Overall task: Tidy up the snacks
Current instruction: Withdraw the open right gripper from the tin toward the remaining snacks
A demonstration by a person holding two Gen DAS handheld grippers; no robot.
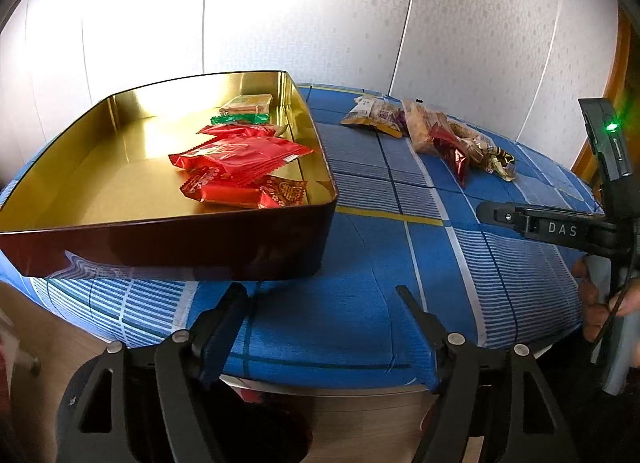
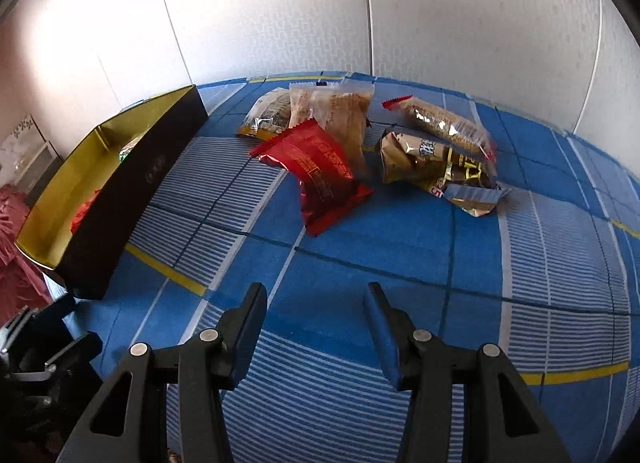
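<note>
A gold-lined tin box point(image 1: 120, 219) sits on the blue checked cloth and holds several red packets point(image 1: 240, 161), a green packet point(image 1: 240, 119) and a tan packet point(image 1: 248, 103). The box also shows in the right wrist view point(image 2: 132, 191). A pile of loose snacks lies on the cloth to its right: a red packet point(image 2: 320, 179), brown bags point(image 2: 436, 167) and clear biscuit packs point(image 2: 340, 119). My left gripper point(image 1: 322, 295) is open and empty in front of the box. My right gripper point(image 2: 316, 293) is open and empty, short of the red packet.
The blue checked cloth point(image 2: 400, 259) covers the table, whose front edge point(image 1: 320, 387) is close to the left gripper. The right gripper's body point(image 1: 560, 229) reaches in from the right. A panelled wall point(image 2: 280, 11) stands behind.
</note>
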